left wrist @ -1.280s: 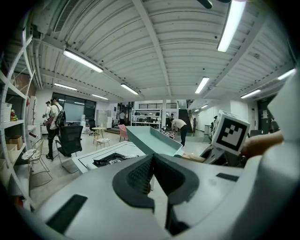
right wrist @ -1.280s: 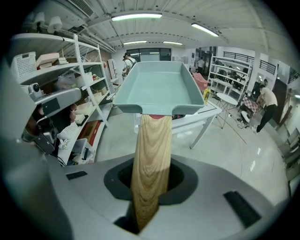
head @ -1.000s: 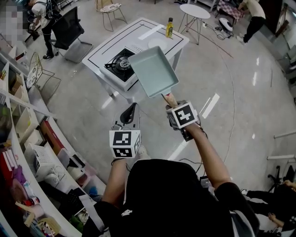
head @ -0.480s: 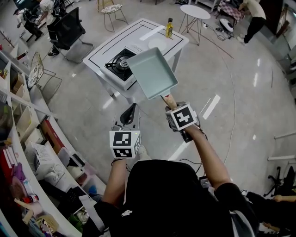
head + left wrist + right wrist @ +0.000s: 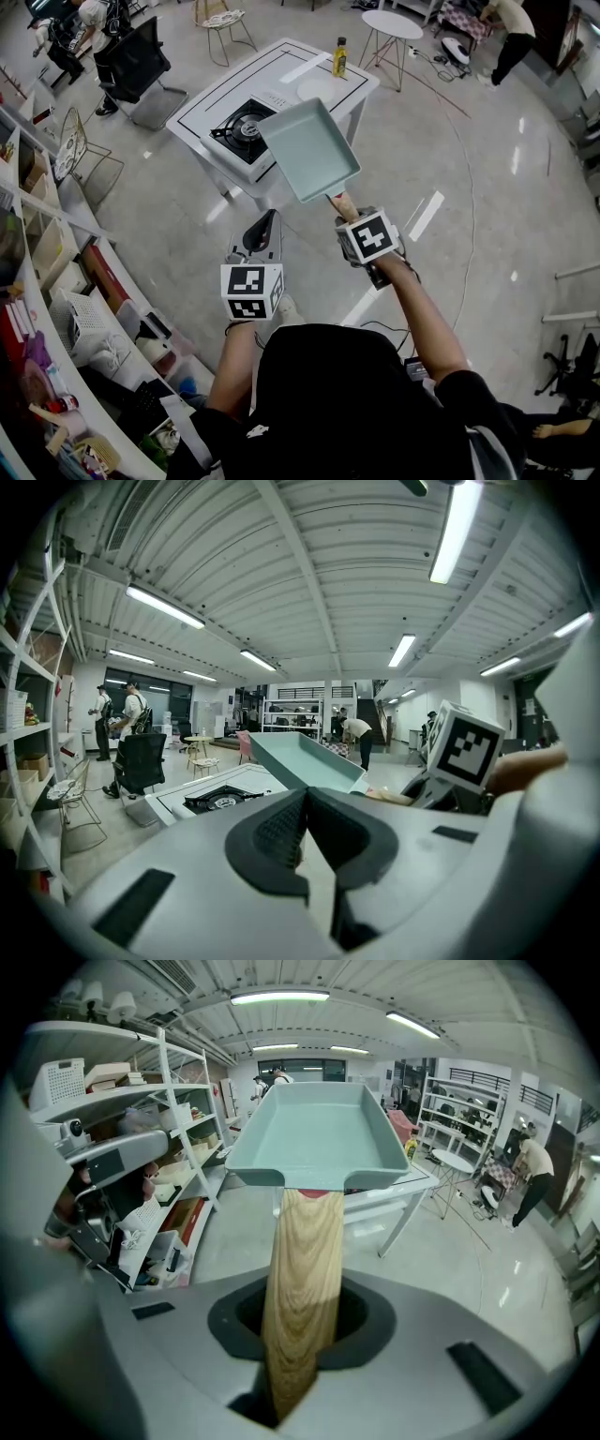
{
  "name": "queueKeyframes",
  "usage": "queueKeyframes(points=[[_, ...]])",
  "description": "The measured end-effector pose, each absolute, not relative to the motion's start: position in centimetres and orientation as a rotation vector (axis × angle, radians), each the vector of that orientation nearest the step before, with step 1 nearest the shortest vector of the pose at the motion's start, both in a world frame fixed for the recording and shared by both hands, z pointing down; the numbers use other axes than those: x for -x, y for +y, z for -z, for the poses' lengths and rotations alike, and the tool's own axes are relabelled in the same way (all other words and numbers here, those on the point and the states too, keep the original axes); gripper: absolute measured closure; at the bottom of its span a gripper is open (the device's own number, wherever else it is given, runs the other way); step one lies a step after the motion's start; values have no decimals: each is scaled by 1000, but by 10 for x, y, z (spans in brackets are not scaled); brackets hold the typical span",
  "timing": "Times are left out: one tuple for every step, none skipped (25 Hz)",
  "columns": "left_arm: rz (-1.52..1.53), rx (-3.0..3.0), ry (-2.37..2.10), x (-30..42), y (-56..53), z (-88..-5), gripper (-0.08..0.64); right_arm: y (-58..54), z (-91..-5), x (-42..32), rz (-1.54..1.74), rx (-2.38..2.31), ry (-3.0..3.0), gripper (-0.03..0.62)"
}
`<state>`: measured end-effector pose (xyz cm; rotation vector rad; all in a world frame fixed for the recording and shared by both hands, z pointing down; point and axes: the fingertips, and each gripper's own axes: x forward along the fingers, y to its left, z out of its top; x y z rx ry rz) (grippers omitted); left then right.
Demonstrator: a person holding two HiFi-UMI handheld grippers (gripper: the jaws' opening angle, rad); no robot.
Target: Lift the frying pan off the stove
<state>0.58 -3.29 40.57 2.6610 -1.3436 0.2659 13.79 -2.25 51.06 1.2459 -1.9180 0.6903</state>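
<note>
While the frying pan (image 5: 309, 148) hovers, stove (image 5: 246, 128) and bottle (image 5: 339, 57) share the table (image 5: 279, 70).

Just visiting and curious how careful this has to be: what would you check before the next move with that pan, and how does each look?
1. Right gripper shut on the light wooden handle: ok.
2. Pale green rectangular frying pan lifted clear of the black gas stove: ok.
3. Pan empty inside: ok.
4. Left gripper shut, holding nothing: ok.
5. Yellow bottle on the white table stands apart from the pan: ok.
6. Where the pan goes next: cannot tell.
</note>
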Motion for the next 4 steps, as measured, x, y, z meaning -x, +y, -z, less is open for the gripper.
queueKeyframes(points=[[-267,-2661,-1343,-6,-32,-406,548,-22,-510,-138,-691,-1245,-1919,538],[-270,-2661,-1342,-7,-32,-406,548,-22,-511,-138,-693,-1244,-1919,538],[-273,-2662,-1342,-7,-32,-407,548,-21,-511,-138,-695,-1244,-1918,538],[-275,-2663,-1341,-8,-31,-407,548,-21,-511,-139,-697,-1243,-1917,538]])
